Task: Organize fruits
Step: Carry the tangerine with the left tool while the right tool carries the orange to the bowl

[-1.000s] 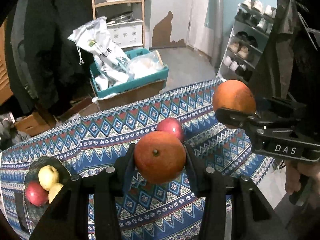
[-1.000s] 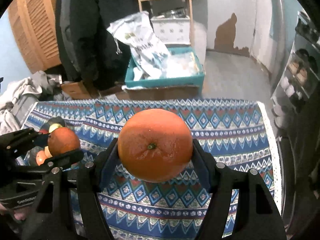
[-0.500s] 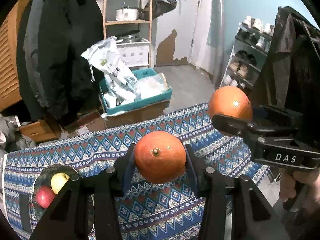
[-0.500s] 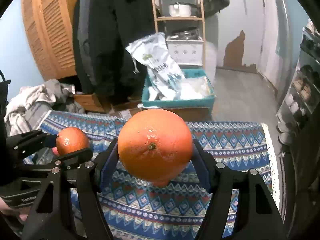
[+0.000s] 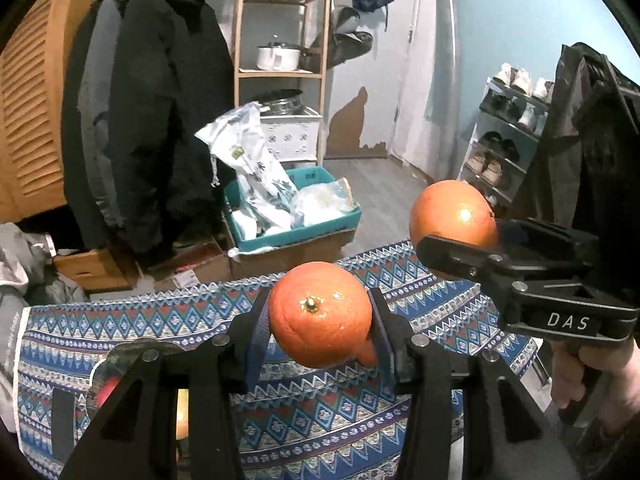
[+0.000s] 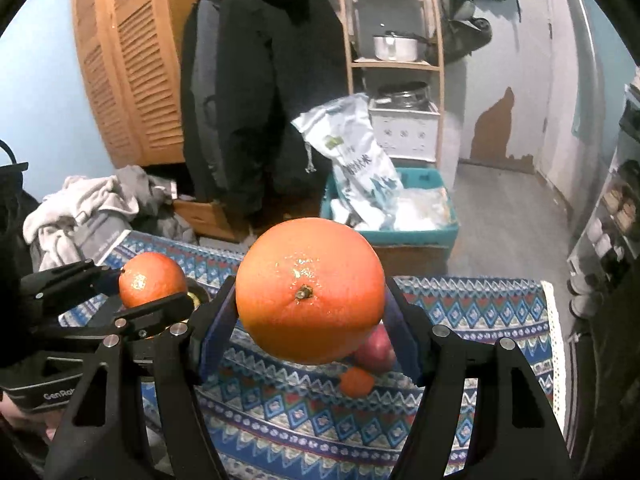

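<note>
Each gripper's jaws clamp an orange, left (image 5: 320, 314) and right (image 6: 310, 290), high above the counter (image 6: 480, 312), likely so both clear the loose fruit while carried toward the plate (image 5: 132, 350) at near left.

Black left claw (image 5: 320, 336), blue pads (image 5: 256, 340), silver screws; right claw (image 6: 310, 320) alike

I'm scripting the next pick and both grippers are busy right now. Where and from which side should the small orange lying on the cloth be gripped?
Grip the small orange across its widest middle, coming from above. It is round and lies on the patterned cloth, and the red apple sits close behind it, perhaps touching, so place the fingers left and right, not front and back.
</note>
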`<state>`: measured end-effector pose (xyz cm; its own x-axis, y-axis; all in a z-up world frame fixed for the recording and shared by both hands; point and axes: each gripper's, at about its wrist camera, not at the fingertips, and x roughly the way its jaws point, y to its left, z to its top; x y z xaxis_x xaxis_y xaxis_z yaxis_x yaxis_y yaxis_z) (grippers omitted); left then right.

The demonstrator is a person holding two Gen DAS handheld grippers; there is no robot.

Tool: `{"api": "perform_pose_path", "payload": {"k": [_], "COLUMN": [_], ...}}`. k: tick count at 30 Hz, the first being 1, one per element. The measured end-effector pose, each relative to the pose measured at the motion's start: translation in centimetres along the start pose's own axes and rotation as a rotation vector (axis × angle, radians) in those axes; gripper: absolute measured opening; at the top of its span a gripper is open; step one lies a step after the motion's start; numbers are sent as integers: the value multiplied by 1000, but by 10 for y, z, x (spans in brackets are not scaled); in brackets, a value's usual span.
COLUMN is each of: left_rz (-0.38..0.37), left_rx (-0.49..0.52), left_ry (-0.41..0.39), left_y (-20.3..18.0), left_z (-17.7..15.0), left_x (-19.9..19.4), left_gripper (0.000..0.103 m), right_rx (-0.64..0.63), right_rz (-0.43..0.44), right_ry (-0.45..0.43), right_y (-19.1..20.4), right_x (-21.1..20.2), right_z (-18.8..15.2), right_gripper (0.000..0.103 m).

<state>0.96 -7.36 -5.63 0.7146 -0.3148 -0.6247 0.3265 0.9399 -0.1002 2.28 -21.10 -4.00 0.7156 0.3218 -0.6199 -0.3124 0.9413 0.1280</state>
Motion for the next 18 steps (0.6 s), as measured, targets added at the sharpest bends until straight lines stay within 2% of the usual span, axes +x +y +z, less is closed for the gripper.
{"api": "perform_pose_path", "payload": {"k": [8, 18], "left_rz": [29, 102], "left_rx": [-47, -113], "left_ry": [-15, -26], "left_y": [30, 76], "left_z": [-4, -18], "left_x": [-13, -29], "left_gripper": [47, 47], "right_rx": [-31, -83], "right_rz": [48, 109], "right_ry": [11, 38], "right_y": [29, 73], "right_x": [15, 39], "right_z": [10, 20], "right_gripper": [69, 69]}}
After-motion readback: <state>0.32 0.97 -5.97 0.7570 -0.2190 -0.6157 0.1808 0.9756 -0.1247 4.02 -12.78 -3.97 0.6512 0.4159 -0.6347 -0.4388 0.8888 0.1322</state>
